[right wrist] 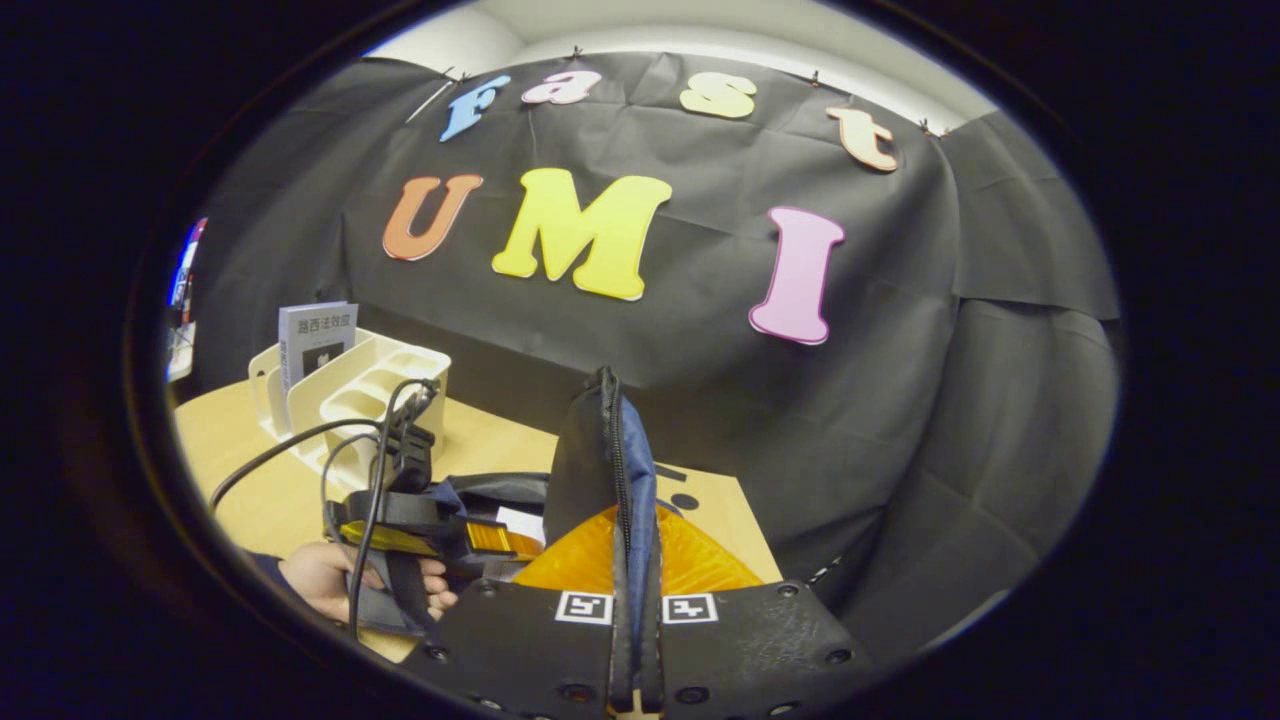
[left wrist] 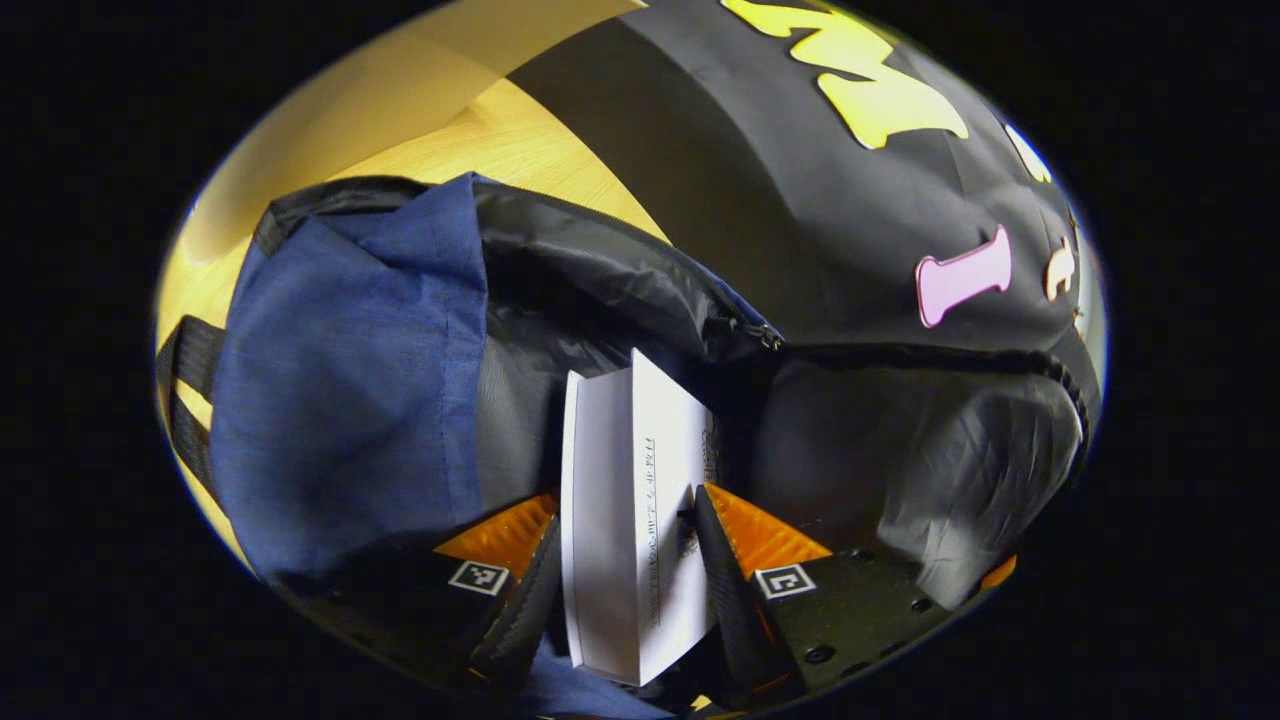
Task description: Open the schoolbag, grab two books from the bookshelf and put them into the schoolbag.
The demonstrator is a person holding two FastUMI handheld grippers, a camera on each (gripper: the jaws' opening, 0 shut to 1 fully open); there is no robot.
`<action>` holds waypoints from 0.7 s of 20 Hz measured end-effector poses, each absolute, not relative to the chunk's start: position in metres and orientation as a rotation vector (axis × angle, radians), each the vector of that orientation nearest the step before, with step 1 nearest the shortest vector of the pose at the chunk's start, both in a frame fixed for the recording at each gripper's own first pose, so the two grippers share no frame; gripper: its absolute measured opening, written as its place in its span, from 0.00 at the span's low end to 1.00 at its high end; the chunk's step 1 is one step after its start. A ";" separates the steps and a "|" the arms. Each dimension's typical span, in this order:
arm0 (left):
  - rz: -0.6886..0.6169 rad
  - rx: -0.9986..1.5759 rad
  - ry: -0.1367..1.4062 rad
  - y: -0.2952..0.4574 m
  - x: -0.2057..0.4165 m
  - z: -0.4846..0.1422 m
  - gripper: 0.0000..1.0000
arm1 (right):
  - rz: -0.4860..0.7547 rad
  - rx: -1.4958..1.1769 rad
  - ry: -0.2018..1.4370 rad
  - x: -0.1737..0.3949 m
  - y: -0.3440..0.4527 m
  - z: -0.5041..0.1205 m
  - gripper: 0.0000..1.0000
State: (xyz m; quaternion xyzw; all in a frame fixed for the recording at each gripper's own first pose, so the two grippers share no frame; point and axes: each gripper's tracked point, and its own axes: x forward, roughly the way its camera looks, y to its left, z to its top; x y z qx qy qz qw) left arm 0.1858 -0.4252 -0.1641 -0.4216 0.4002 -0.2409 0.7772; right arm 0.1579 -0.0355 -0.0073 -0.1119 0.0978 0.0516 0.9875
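Note:
In the left gripper view, my left gripper (left wrist: 625, 520) is shut on a white book (left wrist: 610, 440), held upright, its top end pointing into the open mouth of the blue schoolbag (left wrist: 350, 380). The bag's dark lining (left wrist: 900, 450) gapes to the right of the book. In the right gripper view, my right gripper (right wrist: 632, 545) is shut on the bag's zippered rim (right wrist: 610, 440) and holds it up. Lower left there, a hand (right wrist: 320, 575) holds the left gripper (right wrist: 480, 540) beside a bit of the white book (right wrist: 520, 522). One grey book (right wrist: 316, 340) stands in the white bookshelf (right wrist: 350, 385).
The wooden table (right wrist: 260, 490) carries the bookshelf at its back left and the bag in front. Black cables (right wrist: 300, 445) loop from the left gripper across the table. The black cloth wall (right wrist: 850, 400) hangs close behind and to the right.

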 end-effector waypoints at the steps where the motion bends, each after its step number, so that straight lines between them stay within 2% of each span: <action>1: -0.524 -0.865 0.863 -0.422 0.182 -0.166 0.76 | 0.099 -0.228 0.199 0.157 -0.035 -0.009 0.03; 8: -0.542 -0.517 0.785 -0.390 0.162 -0.171 0.83 | 0.069 -0.233 0.236 0.155 -0.037 -0.025 0.04; 14: -0.453 -0.335 0.644 -0.325 0.158 -0.160 0.85 | 0.053 -0.228 0.246 0.150 -0.028 -0.033 0.04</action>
